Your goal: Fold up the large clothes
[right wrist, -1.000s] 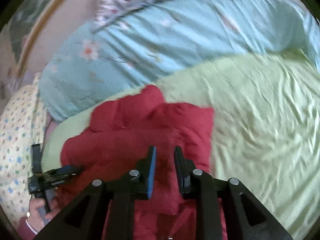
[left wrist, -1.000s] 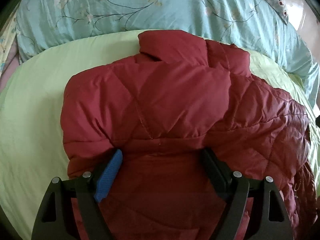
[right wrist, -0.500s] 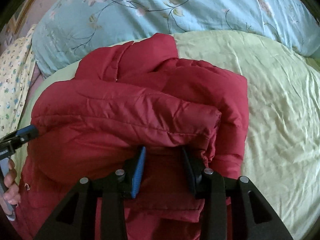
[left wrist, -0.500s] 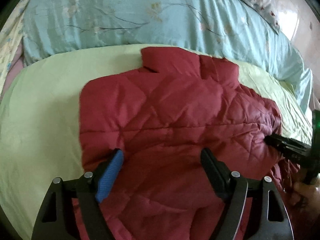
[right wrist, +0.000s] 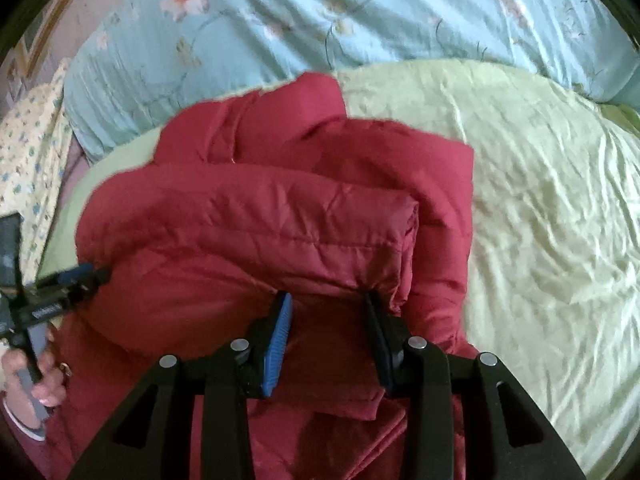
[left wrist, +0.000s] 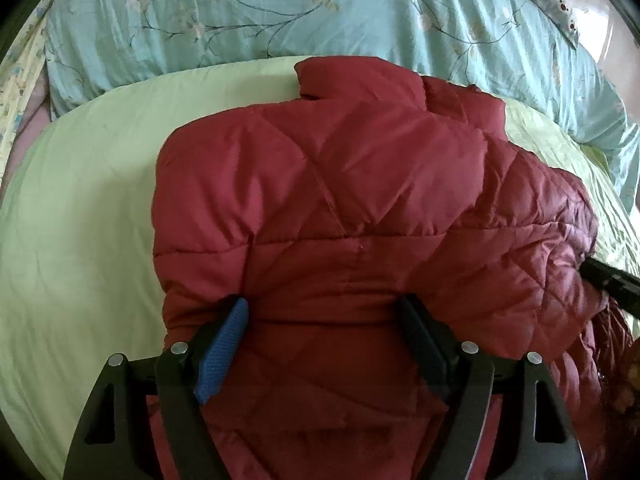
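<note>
A dark red quilted jacket (left wrist: 340,184) lies folded on the pale green sheet (left wrist: 80,220), collar (left wrist: 360,80) toward the far side. My left gripper (left wrist: 324,308) stands wide at the jacket's near left part. Its fingertips are tucked under a puffy fold and its blue pad is mostly bare. In the right wrist view the jacket (right wrist: 260,220) shows a folded flap on top. My right gripper (right wrist: 329,304) is partly spread, its tips under that flap's edge, with fabric lying loose between the fingers. Each gripper also shows at the edge of the other's view.
A light blue floral quilt (left wrist: 280,8) lies bunched along the far side of the bed. Yellow patterned bedding (right wrist: 28,152) is at the far left. A hand (right wrist: 36,380) holds the left gripper's handle. Wrinkled green sheet (right wrist: 540,200) spreads to the right of the jacket.
My right gripper came down toward the jacket and its jaws widened from a narrow pinch on the fabric. The flap now rests on the jacket. The left gripper stayed put.
</note>
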A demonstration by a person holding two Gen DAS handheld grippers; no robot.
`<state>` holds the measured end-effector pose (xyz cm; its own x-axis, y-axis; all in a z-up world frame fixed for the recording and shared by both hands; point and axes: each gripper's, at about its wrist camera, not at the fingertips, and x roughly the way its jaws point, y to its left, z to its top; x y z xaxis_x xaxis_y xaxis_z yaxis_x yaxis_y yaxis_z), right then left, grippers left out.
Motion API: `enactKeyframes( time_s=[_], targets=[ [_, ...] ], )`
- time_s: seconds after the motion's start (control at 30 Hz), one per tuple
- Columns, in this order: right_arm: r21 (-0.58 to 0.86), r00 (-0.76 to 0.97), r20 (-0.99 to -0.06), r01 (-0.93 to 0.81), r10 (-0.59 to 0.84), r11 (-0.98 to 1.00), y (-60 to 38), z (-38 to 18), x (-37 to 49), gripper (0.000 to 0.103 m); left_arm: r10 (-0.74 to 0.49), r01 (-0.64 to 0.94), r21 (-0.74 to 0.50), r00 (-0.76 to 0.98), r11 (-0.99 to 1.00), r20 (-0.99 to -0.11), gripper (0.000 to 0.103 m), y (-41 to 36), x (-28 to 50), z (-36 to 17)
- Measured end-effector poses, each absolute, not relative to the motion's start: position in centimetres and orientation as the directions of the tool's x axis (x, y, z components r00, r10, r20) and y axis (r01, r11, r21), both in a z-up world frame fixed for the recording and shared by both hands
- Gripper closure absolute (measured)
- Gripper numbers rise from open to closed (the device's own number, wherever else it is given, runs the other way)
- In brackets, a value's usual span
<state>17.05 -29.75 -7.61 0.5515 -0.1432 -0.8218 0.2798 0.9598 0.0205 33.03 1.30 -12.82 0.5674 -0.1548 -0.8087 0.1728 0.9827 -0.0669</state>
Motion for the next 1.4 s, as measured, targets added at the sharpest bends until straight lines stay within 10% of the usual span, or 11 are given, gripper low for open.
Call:
enactKeyframes(
  time_s=[0.77, 1.4],
  targets=[
    [0.124, 0.575, -0.814, 0.316, -0.086, 0.941, -30.5, -6.5, 15.7, 0.064, -0.190, 0.133, -0.139, 0.555, 0.981, -0.810, 0.024, 3.9, 30.2, -11.1],
    [0.217, 0.604, -0.797, 0.274, 0.008, 0.937, -27.4, -1.5, 6.4, 0.042, -0.255, 0.113, -0.231, 0.547, 0.966, -0.797, 0.024, 8.6, 17.7, -8.0]
  ],
)
